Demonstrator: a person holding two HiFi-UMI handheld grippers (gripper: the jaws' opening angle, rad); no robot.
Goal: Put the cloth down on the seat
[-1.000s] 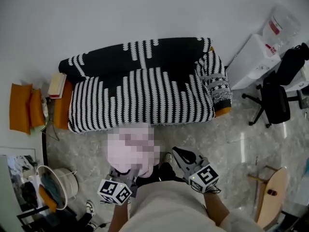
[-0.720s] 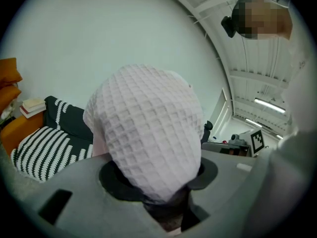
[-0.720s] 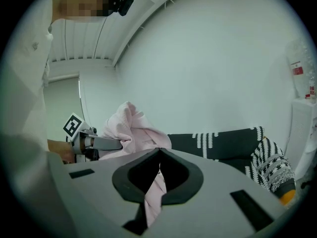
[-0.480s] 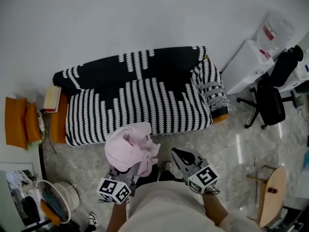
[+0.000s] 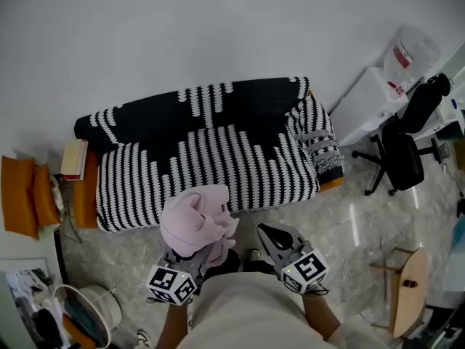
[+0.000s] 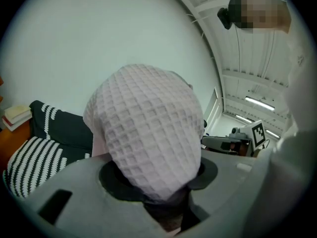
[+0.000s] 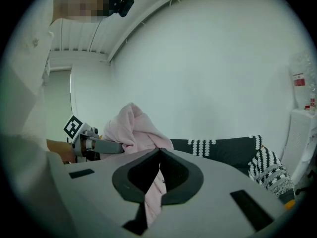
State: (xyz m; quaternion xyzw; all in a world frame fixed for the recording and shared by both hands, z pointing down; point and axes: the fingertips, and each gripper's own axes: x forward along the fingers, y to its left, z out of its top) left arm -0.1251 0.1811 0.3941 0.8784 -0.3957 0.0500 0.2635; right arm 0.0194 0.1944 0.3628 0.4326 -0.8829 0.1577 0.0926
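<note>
Two grippers are low in the head view, both pointing to 12 o'clock at the striped seat [image 5: 211,167]. The left gripper [image 5: 187,262] has its jaws partly closed and squeezes the pink cloth [image 5: 196,220], which puffs up in a big lump over them. The right gripper [image 5: 267,233] sits at 3 o'clock of that lump. Its jaws are shut tip to tip, with a thin strip of the pink cloth caught in the slit between them. The cloth is held up over the floor [image 5: 341,224], at 6 o'clock of the seat, by its front edge and not lying on it. Orange cushions [image 5: 18,195] are at 9 o'clock of the seat
</note>
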